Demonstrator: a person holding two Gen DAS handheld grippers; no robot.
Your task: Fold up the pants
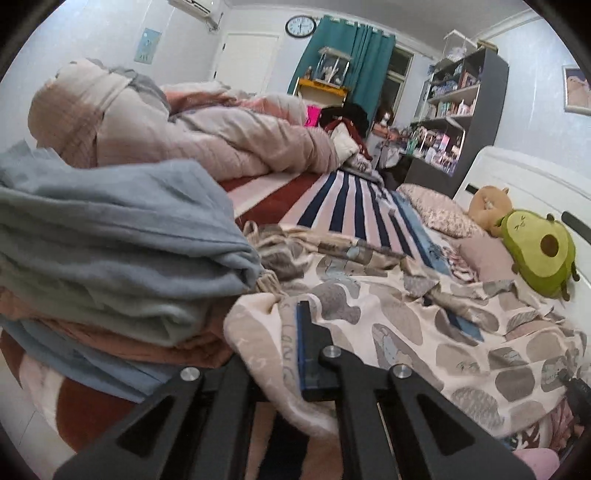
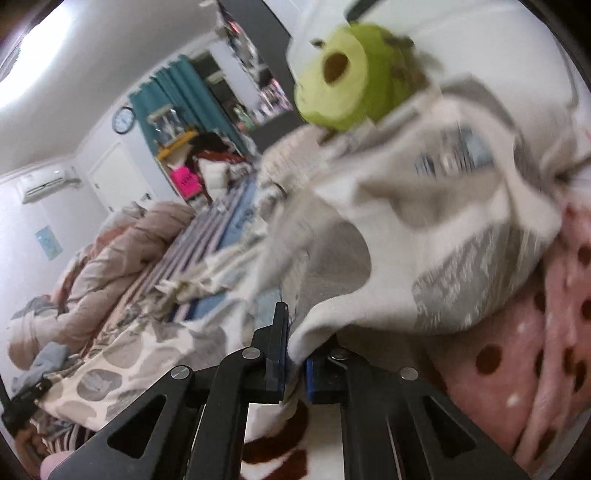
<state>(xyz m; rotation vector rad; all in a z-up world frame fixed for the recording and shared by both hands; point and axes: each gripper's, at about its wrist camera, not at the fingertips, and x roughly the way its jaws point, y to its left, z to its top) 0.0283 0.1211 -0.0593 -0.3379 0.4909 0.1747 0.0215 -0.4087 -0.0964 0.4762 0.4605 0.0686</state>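
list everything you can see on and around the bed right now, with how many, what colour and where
patterned pants: one, cream with grey stone print, spread across the bed, edges pinched by both grippers
folded clothes stack: one pile, grey-blue and rust layers, left of the pants
quilt: one, dusty pink, bunched on the bed's far left
striped sheet: one, navy, pink and white, mid-bed
avocado plush: one, green, by the white headboard
brown plush: one, tan, behind the avocado
wall clock: one, black rim, far wall
curtain: teal, by the window
shelf unit: one, dark, crowded, right wall
left gripper: black, jaws shut on the pants
right gripper: black, jaws shut on the pants
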